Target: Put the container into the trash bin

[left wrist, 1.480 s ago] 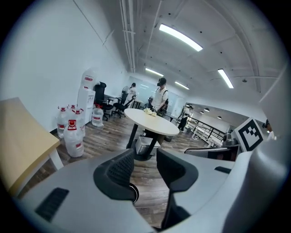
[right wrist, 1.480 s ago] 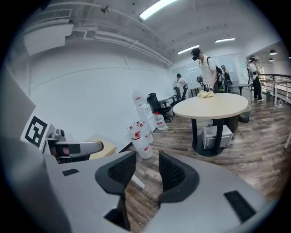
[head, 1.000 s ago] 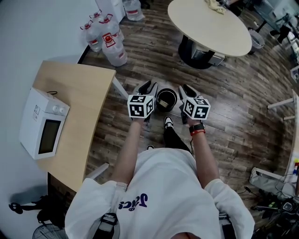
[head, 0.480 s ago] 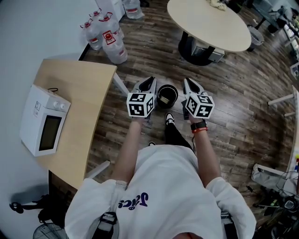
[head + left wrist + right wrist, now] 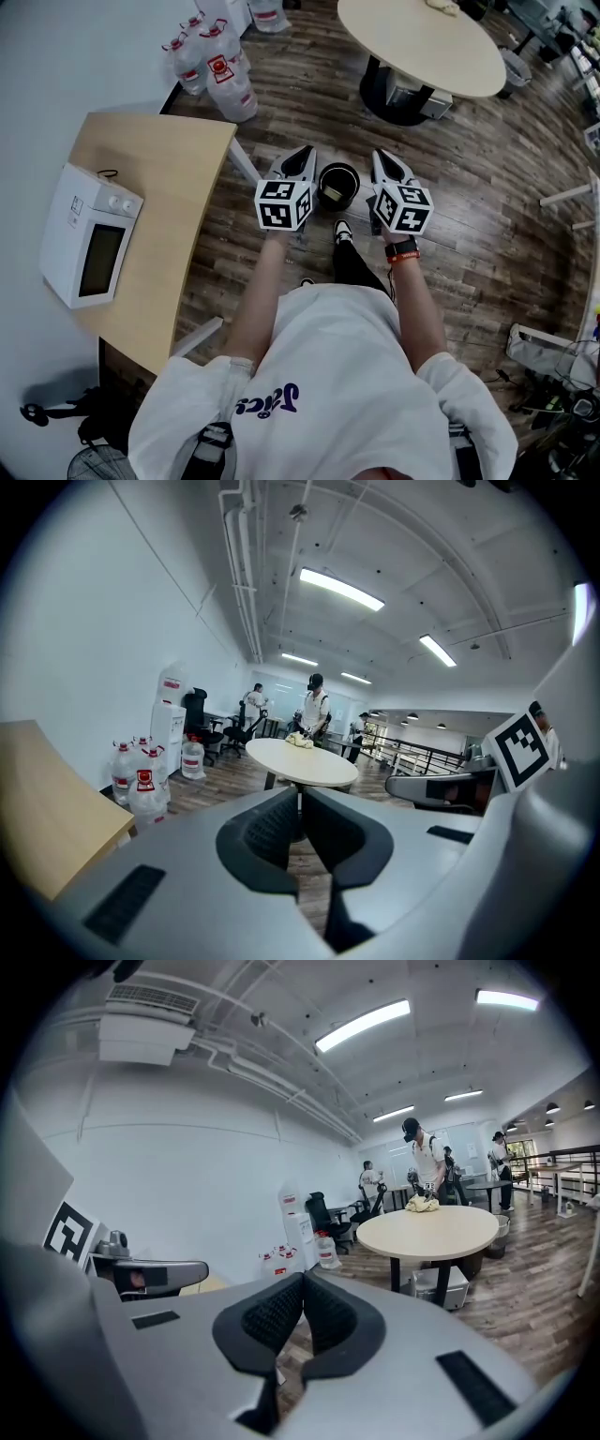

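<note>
Left claw (image 5: 303,159) and right claw (image 5: 383,161): both pressed fully together, nothing between the pads, one on either side of the trash bin (image 5: 338,167) on the wooden floor (image 5: 469,225).

Risk, as I judge it: my shoe (image 5: 342,228) stands just beside the bin, so a careless step or a low swing of either claw could tip it and spill its contents.

Container (image 5: 330,194): apparently the pale patch inside the bin, against the dark wall. It is too small for me to tell its shape or material.
</note>
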A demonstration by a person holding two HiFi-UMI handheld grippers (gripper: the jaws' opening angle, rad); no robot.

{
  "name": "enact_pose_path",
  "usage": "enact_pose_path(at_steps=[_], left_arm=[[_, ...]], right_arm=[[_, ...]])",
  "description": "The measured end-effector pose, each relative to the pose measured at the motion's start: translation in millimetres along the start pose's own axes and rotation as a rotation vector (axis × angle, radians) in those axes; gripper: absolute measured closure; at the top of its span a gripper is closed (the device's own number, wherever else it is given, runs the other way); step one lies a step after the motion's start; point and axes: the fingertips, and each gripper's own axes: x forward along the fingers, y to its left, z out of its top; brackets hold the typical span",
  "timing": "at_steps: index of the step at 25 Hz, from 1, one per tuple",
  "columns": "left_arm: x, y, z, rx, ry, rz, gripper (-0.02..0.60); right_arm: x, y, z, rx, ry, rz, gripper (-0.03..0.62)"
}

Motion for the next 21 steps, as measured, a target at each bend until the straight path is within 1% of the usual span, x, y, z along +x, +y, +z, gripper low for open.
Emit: enact_pose_path(at_steps=[3, 5, 9, 11, 13, 14, 16, 18, 21], left_arm=[[-1.1, 0.3, 2.2, -0.011, -0.013, -0.004, 0.553], [-0.6, 1.4, 2.2, -0.034, -0.018, -0.012, 0.555], [3.1, 2.9, -1.8, -0.12, -0.02, -0.052, 0.557], [7.8, 4.1, -3.8, -0.148, -0.02, -0.067, 0.558], [16.4, 7.1, -10.8, -0.177, -0.009, -0.077, 0.56], [21.8, 9.6, -17.2, -0.21, 0.001, -0.084, 0.561], [35.4, 18.4, -36.4, -0.313, 0.029, -0.098, 0.561], [52.5, 33.4, -66.1, -0.402, 0.088, -0.102, 0.561], [75.8, 62.0, -129.8, -0.457, 0.246, -0.095, 0.562]], right_arm=[[0.0, 2.4, -1.8, 0.005, 0.0, 0.004, 0.579], [1.3, 3.0, -3.2, 0.008, 0.003, 0.004, 0.579], [6.1, 0.3, -11.1, 0.013, 0.02, 0.002, 0.579], [10.5, -3.1, -16.6, 0.016, 0.035, 0.0, 0.579], [17.4, -7.0, -23.1, 0.016, 0.056, 0.0, 0.58], [22.2, -9.2, -27.3, 0.016, 0.07, 0.002, 0.579], [36.4, -15.4, -38.2, 0.032, 0.1, 0.008, 0.58], [58.2, -24.1, -54.3, 0.069, 0.135, 0.016, 0.58], [98.4, -35.3, -91.5, 0.122, 0.212, 0.037, 0.58]])
